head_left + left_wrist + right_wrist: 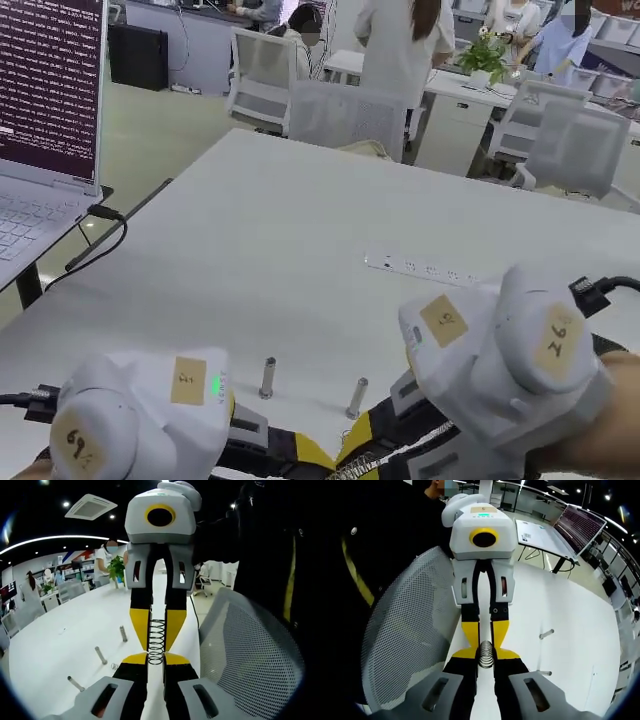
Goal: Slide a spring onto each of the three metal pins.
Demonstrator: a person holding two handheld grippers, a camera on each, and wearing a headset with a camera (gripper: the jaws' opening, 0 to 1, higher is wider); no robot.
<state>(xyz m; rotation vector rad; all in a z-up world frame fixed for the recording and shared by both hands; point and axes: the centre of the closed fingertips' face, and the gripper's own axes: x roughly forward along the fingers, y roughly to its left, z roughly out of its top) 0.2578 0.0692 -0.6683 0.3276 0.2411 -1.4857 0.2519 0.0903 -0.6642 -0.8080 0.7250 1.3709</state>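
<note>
My two grippers meet tip to tip low over the white table (300,230). A steel coil spring (156,640) lies lengthwise between the yellow fingers of my right gripper (157,649), and its near end sits between the tips of my left gripper (156,660). The right gripper view shows the spring (486,654) end-on between that gripper's own tips (486,656). Both pairs of jaws are narrow and touch the coil. Three metal pins stand upright beside them (123,633) (101,655) (76,683). Two pins (267,378) (357,397) stand just beyond the grippers.
A laptop (45,110) with its cable sits at the table's left edge. A white power strip (420,268) lies mid-table on the right. Mesh chairs (345,115) and people stand beyond the far edge. A mesh chair back (250,650) is close by me.
</note>
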